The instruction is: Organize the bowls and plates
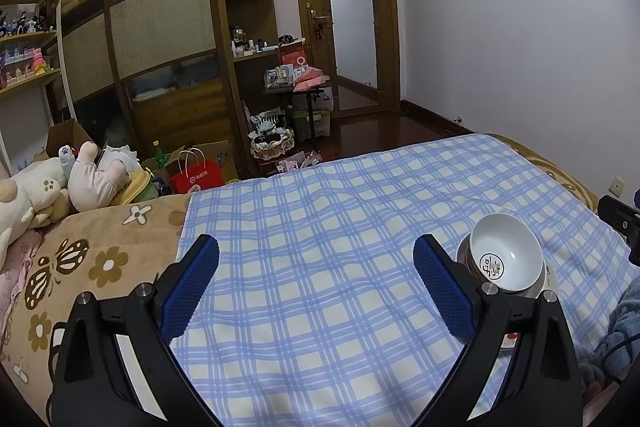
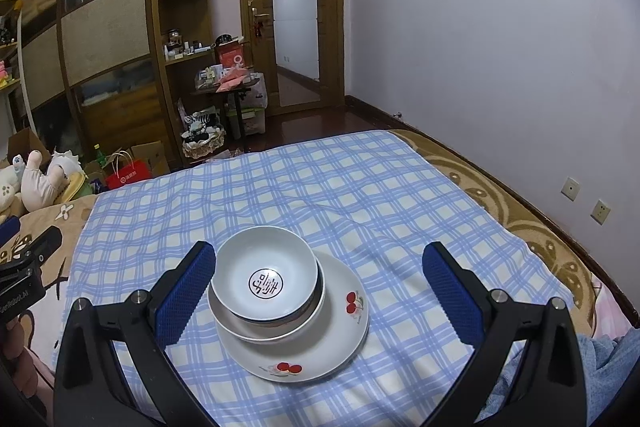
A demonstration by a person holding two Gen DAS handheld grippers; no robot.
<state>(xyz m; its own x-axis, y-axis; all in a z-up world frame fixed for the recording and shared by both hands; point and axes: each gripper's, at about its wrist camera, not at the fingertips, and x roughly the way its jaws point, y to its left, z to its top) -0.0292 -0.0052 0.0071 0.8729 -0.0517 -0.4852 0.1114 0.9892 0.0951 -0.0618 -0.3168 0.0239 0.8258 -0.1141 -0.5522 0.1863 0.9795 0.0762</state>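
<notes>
Left wrist view: left gripper (image 1: 316,259) spread wide, holding nothing, hovering over blue checked cloth (image 1: 320,227) on bed (image 1: 100,227). Beside its right finger, white bowl (image 1: 505,257) with a round black emblem inside, tilted, resting on a stack partly hidden behind the finger. Tip of right gripper (image 1: 620,223) at the right edge, beyond the bowl. Plush toys (image 1: 48,187) at the bed's far left corner; red paper bag (image 1: 197,177) on the floor behind; wooden wardrobe (image 1: 160,27) and door (image 1: 348,19) farther back.

Right wrist view: right gripper (image 2: 320,263) spread wide, empty, pointing at the stack. Bowl (image 2: 266,279) on top, nested in a second bowl (image 2: 260,331), both on plate (image 2: 320,339) with red cherry prints, set toward the plate's left side. Left finger (image 2: 186,291) just beside the bowls; cannot tell whether touching. Stack on the checked cloth (image 2: 360,195). Left gripper (image 2: 24,267) at the left edge, held by a hand (image 2: 18,359).
</notes>
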